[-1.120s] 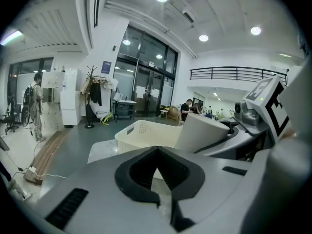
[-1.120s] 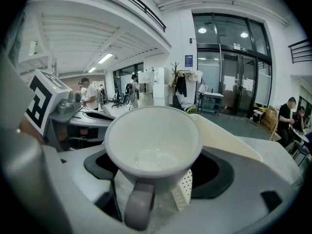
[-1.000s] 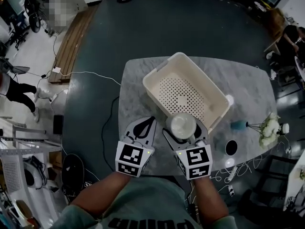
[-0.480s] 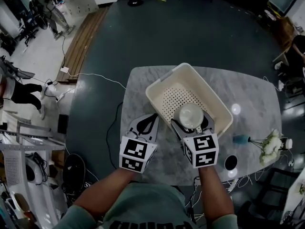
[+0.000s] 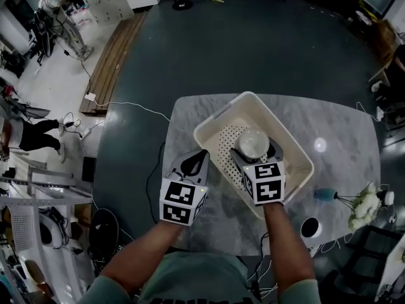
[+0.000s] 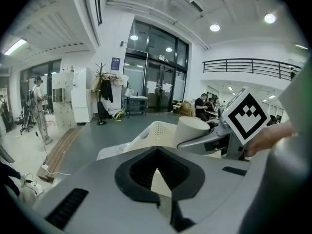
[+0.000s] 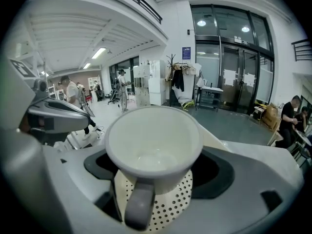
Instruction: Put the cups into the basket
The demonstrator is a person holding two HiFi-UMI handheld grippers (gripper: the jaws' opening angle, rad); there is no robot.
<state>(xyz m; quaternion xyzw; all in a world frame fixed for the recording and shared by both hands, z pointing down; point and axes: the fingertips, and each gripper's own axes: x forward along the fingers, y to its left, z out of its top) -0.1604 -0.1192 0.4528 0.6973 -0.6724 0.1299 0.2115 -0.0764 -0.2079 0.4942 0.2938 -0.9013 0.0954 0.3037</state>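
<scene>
White perforated basket (image 5: 224,113) sits skewed on marble table (image 5: 335,122). Right gripper (image 5: 255,149) reaches in from 6 o'clock, jaws clamped on a pale cup (image 5: 252,141), held over the basket's holed floor; can't tell if it touches. Left gripper (image 5: 201,155) at the basket's 8 o'clock, over bare table just outside the rim, jaws drawn to a point, nothing between. At the basket's 4 o'clock: black cup (image 5: 310,227), teal item (image 5: 324,194), white flowers (image 5: 364,211). White cable (image 5: 126,104) on floor at 10 o'clock.
</scene>
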